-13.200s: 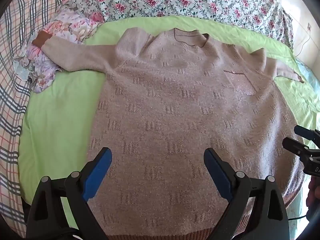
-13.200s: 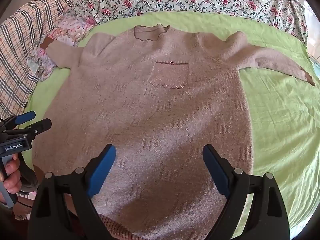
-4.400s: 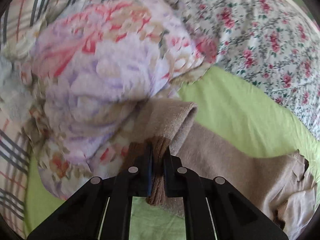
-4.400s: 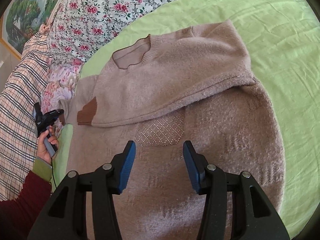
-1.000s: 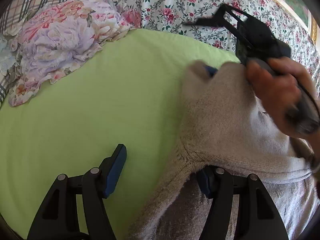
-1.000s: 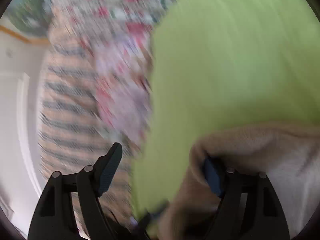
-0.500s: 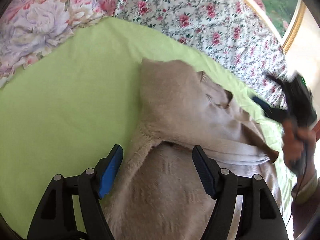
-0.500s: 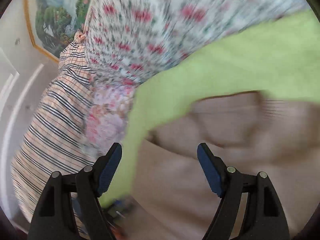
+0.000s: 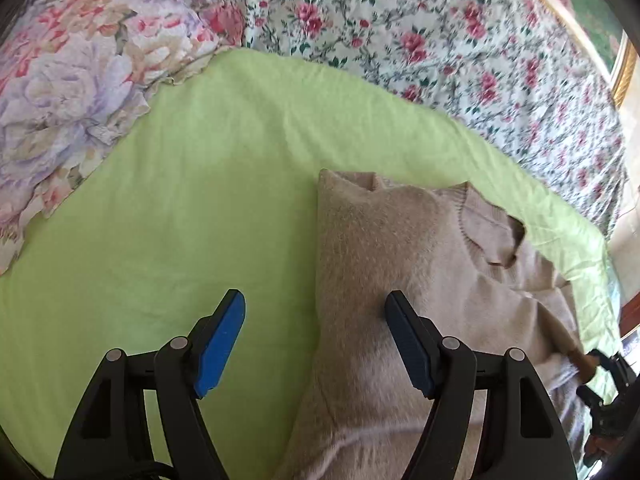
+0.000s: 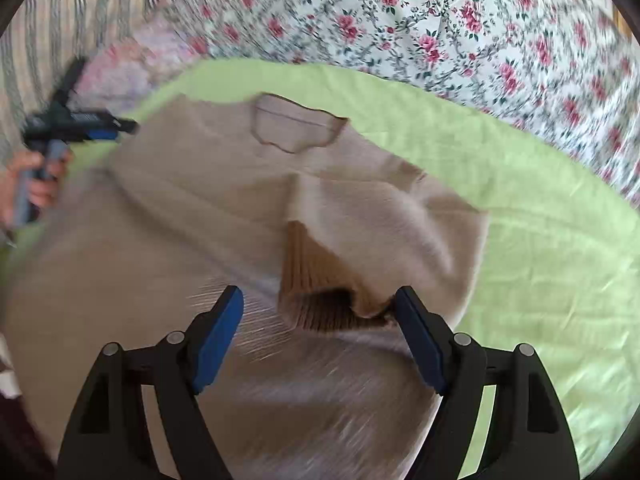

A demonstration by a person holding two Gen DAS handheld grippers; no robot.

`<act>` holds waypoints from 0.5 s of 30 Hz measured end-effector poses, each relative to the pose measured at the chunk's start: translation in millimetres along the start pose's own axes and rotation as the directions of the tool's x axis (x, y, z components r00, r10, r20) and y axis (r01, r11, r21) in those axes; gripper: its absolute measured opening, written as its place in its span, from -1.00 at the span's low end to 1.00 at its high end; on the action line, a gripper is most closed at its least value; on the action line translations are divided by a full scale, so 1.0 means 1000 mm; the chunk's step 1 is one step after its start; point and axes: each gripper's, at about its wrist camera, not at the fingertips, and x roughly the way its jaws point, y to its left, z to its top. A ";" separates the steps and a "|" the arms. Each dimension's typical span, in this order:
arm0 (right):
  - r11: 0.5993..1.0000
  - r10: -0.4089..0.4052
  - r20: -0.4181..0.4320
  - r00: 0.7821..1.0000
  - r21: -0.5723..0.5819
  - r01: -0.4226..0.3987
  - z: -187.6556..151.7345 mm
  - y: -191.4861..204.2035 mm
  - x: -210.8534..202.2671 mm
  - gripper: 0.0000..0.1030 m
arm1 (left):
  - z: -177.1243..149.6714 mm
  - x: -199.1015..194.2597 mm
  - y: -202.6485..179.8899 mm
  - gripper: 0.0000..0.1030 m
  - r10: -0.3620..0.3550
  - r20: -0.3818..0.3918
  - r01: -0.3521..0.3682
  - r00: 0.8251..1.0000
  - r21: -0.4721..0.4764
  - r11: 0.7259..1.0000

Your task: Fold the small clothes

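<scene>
Sleeves now folded across fuzzy beige sweater.

left gripper and right gripper: black triangular arms, silver screws, blue pads; grey handle.

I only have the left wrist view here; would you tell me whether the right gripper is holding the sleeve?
Observer: No. The right wrist view shows the right gripper open, with the sleeve's brown cuff lying between its fingers, not pinched.
Operator: Thank you. Where does that cuff rest?
Observer: On the body of the sweater, below the neck opening.
Operator: Is my own gripper seen from there?
Observer: Yes, the left gripper shows at the left edge of that view, held by a hand near the sweater's edge.
</scene>
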 end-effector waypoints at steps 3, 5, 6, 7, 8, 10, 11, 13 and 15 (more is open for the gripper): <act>0.976 0.116 0.006 0.993 0.186 -0.115 0.009 -0.035 0.006 -0.57 | 0.000 0.013 -0.005 0.42 0.042 -0.021 -0.041 0.999 0.033 0.999; 0.902 0.149 0.041 0.988 0.404 -0.152 0.006 -0.075 0.007 -0.89 | -0.002 0.021 -0.006 0.42 0.076 -0.028 -0.074 0.997 0.053 0.996; 0.863 0.148 0.047 0.988 0.483 -0.152 0.002 -0.090 0.008 -0.89 | -0.003 0.024 -0.006 0.42 0.091 -0.031 -0.089 0.995 0.057 0.994; 0.820 0.162 0.054 0.985 0.548 -0.165 -0.003 -0.103 0.011 -0.89 | -0.004 0.028 -0.004 0.45 0.106 -0.039 -0.104 0.994 0.057 0.993; 0.784 0.184 0.062 0.981 0.592 -0.184 -0.007 -0.112 0.014 -0.88 | -0.005 0.031 -0.003 0.45 0.103 -0.048 -0.101 0.994 0.049 0.994; 0.793 0.172 0.057 0.983 0.585 -0.172 -0.006 -0.111 0.013 -0.76 | -0.005 0.030 -0.003 0.42 0.098 -0.050 -0.096 0.994 0.040 0.995; 0.810 0.159 0.055 0.986 0.563 -0.162 -0.005 -0.107 0.012 -0.36 | -0.005 0.029 -0.005 0.42 0.094 -0.047 -0.092 0.994 0.044 0.995; 0.837 0.156 0.092 0.983 0.516 -0.181 -0.003 -0.099 0.009 0.53 | -0.003 0.029 -0.008 0.42 0.087 -0.046 -0.084 0.995 0.059 0.995; 0.851 0.156 0.133 0.979 0.486 -0.201 -0.005 -0.093 0.007 0.64 | 0.000 0.035 -0.008 0.42 0.094 -0.058 -0.090 0.994 0.058 0.994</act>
